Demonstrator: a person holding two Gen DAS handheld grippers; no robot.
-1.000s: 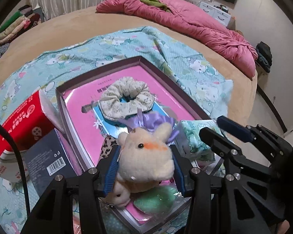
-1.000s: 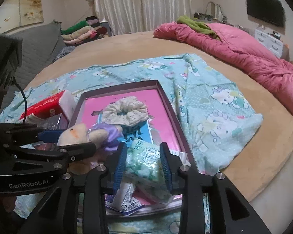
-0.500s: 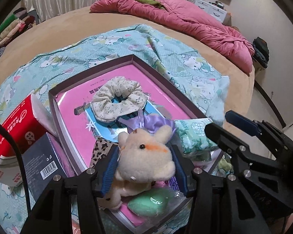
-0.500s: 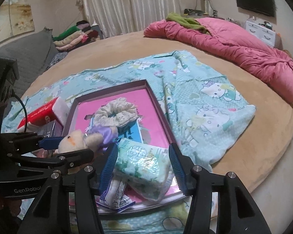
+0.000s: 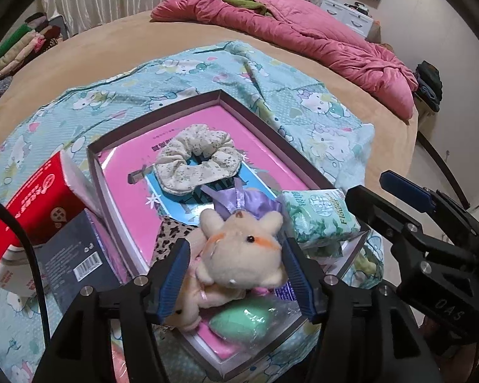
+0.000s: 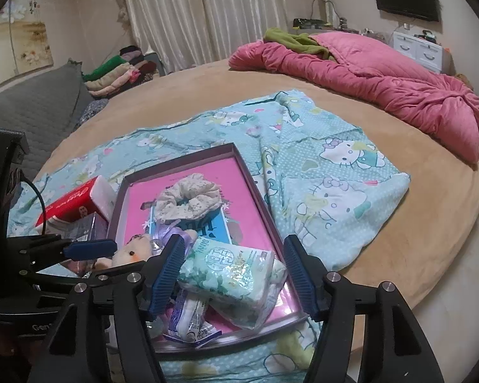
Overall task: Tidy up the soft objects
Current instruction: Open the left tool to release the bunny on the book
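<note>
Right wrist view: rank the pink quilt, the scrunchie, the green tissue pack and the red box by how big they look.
1. pink quilt, largest though farthest away
2. green tissue pack, enlarged by lying nearest the camera
3. scrunchie and red box, look about alike, and the box is partly hidden, so I won't rank them

Both tools are matte black plastic frames with angled struts; the left gripper (image 5: 233, 274) and right gripper (image 6: 233, 274) each carry ribbed blue pads (image 6: 167, 273) on their fingers; round silver screws (image 5: 330, 279) dot the joints; a black cable (image 5: 32, 255) loops at the left; white lettering (image 6: 41, 327) marks one housing.
</note>
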